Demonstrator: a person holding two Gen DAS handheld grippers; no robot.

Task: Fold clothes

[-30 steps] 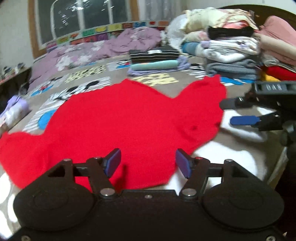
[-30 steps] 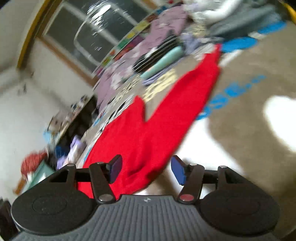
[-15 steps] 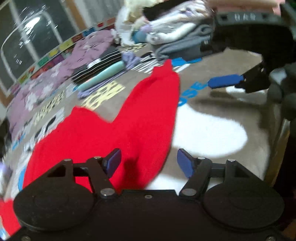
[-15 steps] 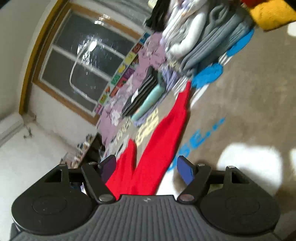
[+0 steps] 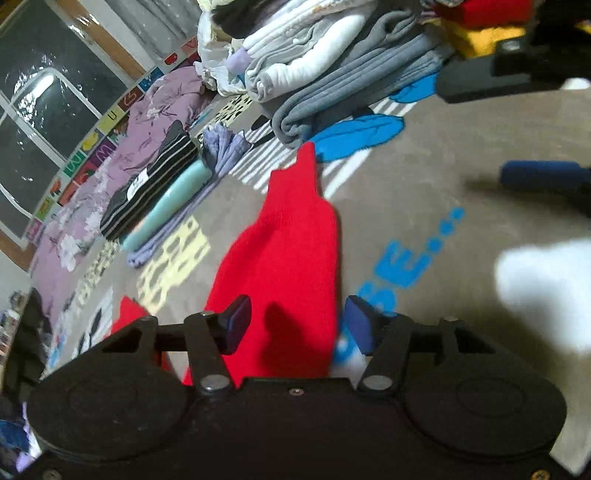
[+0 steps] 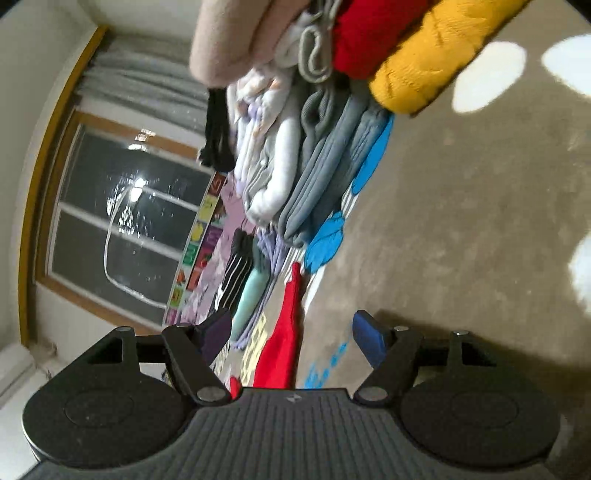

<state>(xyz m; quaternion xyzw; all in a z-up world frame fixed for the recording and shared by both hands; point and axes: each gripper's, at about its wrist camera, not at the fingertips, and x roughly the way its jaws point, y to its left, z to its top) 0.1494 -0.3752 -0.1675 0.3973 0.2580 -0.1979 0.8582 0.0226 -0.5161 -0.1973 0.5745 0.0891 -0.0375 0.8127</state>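
While both views tilt hard, the red garment (image 5: 284,258) lies flat on the printed bed cover (image 5: 461,155), w/ one narrow end pointing toward the grey folded stack (image 5: 343,99) and nearly touching its bottom layer. Left gripper (image 5: 297,325) sits low over the near part of the red fabric, fingers spread wide, nothing pinched betw. them; left pad (image 5: 236,325) is over the cloth, right pad (image 5: 360,326) is at or just past the cloth's right edge, over the blue lettering (image 5: 406,266) (contact w/ the fabric: can't tell, view too oblique).

Right gripper (image 6: 291,336) is also spread, empty, held off to the right of the garment over bare cover; in the left view its blue finger (image 5: 543,175) and black body show at the right edge, well apart from the red cloth. From the right wrist view the red garment (image 6: 284,332) reads as a thin strip running away betw. the fingers.

Beside the garment's far side: a small folded pile, black-and-white striped piece (image 5: 147,188), mint one (image 5: 170,210), lavender one (image 5: 221,151) underneath. Behind it a purple floral blanket (image 5: 122,155) along the window (image 5: 40,103). On the big stack, white/grey items sit over the grey ones; the right wrist view adds a mustard knit (image 6: 436,59), a red knit (image 6: 373,33) and a beige piece (image 6: 236,40) at the top of the frame.
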